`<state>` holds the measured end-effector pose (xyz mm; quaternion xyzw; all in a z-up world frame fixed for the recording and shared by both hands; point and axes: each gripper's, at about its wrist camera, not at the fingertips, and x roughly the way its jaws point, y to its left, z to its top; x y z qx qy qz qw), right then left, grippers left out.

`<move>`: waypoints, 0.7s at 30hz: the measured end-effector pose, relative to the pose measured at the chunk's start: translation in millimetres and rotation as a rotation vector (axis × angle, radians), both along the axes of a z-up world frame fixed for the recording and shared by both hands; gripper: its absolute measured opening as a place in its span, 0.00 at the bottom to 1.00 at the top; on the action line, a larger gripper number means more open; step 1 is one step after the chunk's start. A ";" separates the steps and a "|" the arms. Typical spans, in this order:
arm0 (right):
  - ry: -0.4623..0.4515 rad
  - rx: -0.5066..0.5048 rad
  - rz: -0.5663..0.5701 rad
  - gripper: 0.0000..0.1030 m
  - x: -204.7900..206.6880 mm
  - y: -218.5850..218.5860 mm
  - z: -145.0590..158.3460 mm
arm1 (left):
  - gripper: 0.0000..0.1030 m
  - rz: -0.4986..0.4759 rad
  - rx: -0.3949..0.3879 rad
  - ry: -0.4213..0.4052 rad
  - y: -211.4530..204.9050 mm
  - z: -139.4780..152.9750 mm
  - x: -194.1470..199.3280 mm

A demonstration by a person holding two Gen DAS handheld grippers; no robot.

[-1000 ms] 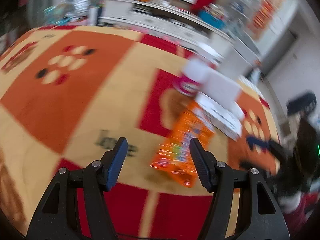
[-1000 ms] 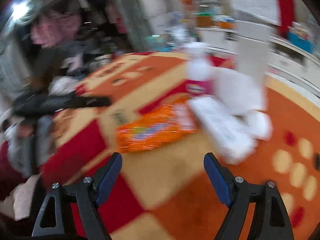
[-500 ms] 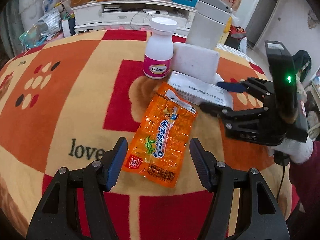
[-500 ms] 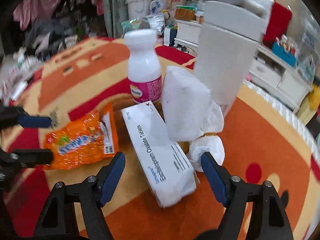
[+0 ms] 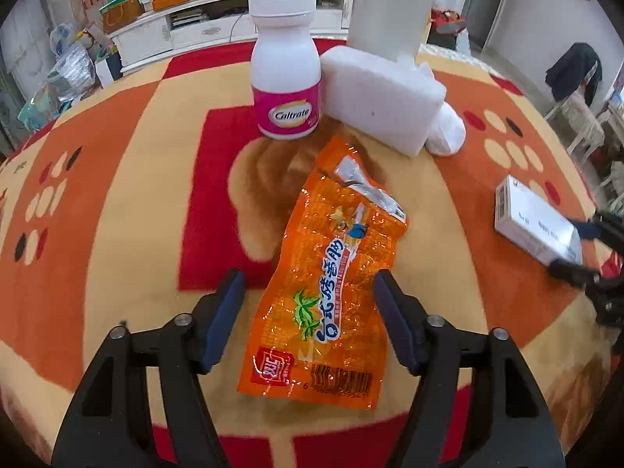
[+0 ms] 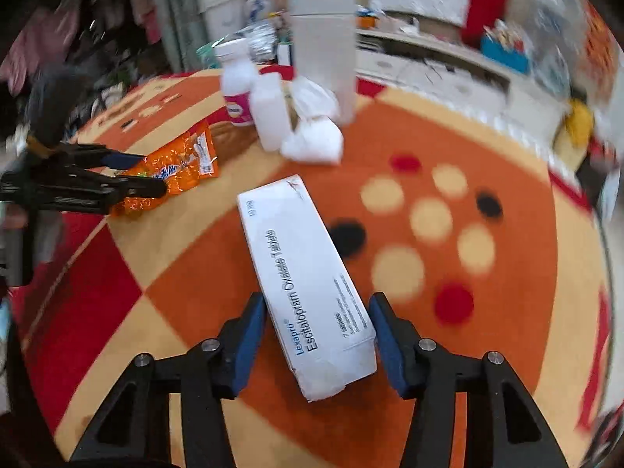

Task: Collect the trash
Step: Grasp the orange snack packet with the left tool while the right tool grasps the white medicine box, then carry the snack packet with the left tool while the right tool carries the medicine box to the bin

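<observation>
An orange snack wrapper [image 5: 329, 284] lies flat on the patterned cloth; my left gripper [image 5: 310, 304] is open with one finger on each side of its lower half. It also shows in the right wrist view [image 6: 175, 171]. My right gripper [image 6: 316, 335] is shut on a white tablet box [image 6: 308, 277], held off the cloth to the right; the box also shows in the left wrist view [image 5: 536, 224]. A white and pink Caltrate bottle [image 5: 285, 66], a white foam block [image 5: 380, 99] and a crumpled white tissue [image 5: 446, 130] stand behind the wrapper.
A tall white bin [image 5: 390, 4] stands behind the foam block. The table [image 5: 117, 179] has an orange, red and cream cloth. A white cabinet [image 5: 187, 27] with clutter runs along the back wall. A chair with dark clothing [image 5: 577, 78] is at the right.
My right gripper closed on the tablet box and drew it back to the right, away from the pile. My left gripper moved forward, so its fingers now flank the wrapper.
</observation>
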<state>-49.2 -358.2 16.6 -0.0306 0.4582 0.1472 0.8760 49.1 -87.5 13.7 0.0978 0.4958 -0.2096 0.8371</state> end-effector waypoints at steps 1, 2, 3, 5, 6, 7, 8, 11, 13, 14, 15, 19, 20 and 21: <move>-0.015 0.011 -0.013 0.52 -3.0 -1.5 -0.4 | 0.68 -0.001 -0.007 0.005 0.0 0.2 0.5; -0.019 0.016 -0.018 0.58 -4.1 0.0 0.5 | 0.68 0.000 -0.013 0.012 -0.3 1.2 1.1; -0.017 0.019 -0.018 0.75 -4.2 4.8 0.9 | 0.68 0.000 -0.024 0.020 -0.4 2.6 1.1; -0.021 0.011 0.002 0.87 -0.7 16.1 2.7 | 0.68 -0.012 -0.054 0.039 -1.2 5.1 -0.6; -0.026 -0.002 0.009 0.87 2.1 22.7 3.1 | 0.68 -0.023 -0.071 0.050 -1.3 6.2 -1.1; -0.032 -0.025 0.015 0.87 2.4 27.5 4.0 | 0.68 -0.031 -0.080 0.055 -2.0 6.5 -1.6; -0.037 -0.049 0.015 0.87 5.3 30.8 4.2 | 0.68 -0.034 -0.070 0.054 -3.7 5.1 -1.3; -0.042 -0.101 -0.001 0.87 14.0 35.7 -0.9 | 0.68 -0.040 -0.030 0.034 -11.5 0.6 -1.7; -0.034 -0.117 0.005 0.87 17.0 38.0 -5.2 | 0.68 -0.058 -0.028 0.046 -16.8 2.1 -4.1; -0.035 -0.126 0.010 0.87 17.3 39.1 -6.2 | 0.68 -0.073 -0.048 0.054 -18.9 5.8 -6.0; -0.038 -0.131 0.012 0.87 18.5 39.8 -6.3 | 0.68 -0.088 -0.064 0.050 -20.9 9.6 -8.0; -0.033 -0.121 0.002 0.87 25.4 38.1 -7.6 | 0.69 -0.132 0.026 0.037 -37.3 4.6 -11.6; -0.030 -0.110 -0.004 0.87 28.5 37.4 -8.5 | 0.69 -0.138 0.043 0.040 -40.6 0.8 -11.9; -0.026 -0.105 -0.008 0.88 30.3 37.0 -9.7 | 0.71 -0.139 0.060 0.023 -43.9 -1.4 -13.5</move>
